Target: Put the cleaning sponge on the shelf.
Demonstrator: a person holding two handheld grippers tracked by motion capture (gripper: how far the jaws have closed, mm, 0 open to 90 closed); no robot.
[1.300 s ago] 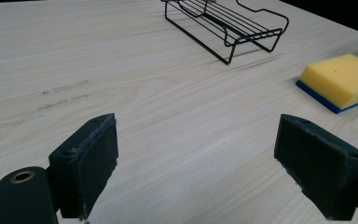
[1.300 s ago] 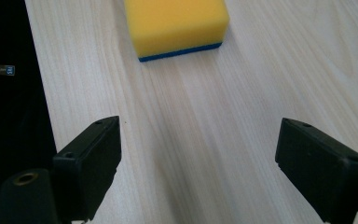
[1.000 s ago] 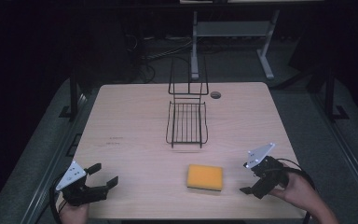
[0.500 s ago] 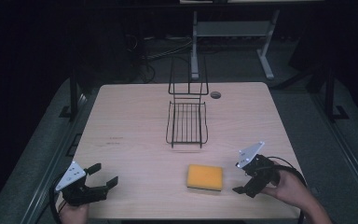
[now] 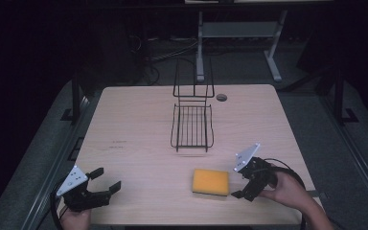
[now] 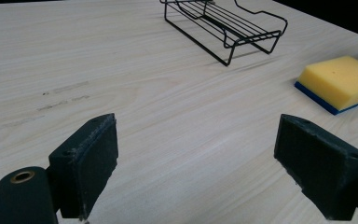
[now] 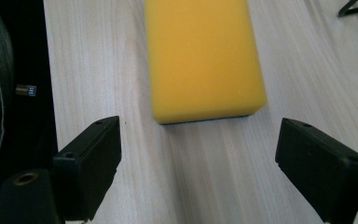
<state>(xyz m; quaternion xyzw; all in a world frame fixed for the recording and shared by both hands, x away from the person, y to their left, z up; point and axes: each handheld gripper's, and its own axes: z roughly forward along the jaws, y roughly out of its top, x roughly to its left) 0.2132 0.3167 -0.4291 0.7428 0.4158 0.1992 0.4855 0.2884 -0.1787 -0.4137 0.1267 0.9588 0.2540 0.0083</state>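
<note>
**Sponge lying flat, right gripper facing it with jaws spread**

Sponge (image 5: 211,181) is lying flat on the table (image 5: 134,124), yellow side up with a thin blue layer underneath. It is sitting near the table's front edge, in front of the wire rack (image 5: 192,125) and slightly to the rack's right, well apart from it.

The right gripper (image 5: 242,186) is hovering just beside the sponge's right end, not touching it. Its jaws are standing wide apart with nothing between them. The person's right hand (image 5: 287,190) is gripping the tool from behind, with the forearm coming in from the bottom corner and the grey plate tilting up toward the rack. In the right gripper view, the sponge (image 7: 204,60) is lying straight ahead of the two black jaws, its near short end facing the gap, with bare wood between it and the pads.

The left gripper (image 5: 106,181) is resting far to the sponge's left, near the table's front left corner, held low by the left hand (image 5: 74,218). Its jaws are also spread, empty, and pointing toward the sponge. In the left gripper view, the sponge (image 6: 339,82) is showing off to the right beyond the jaws, and the rack (image 6: 223,25) is standing farther back.
</note>
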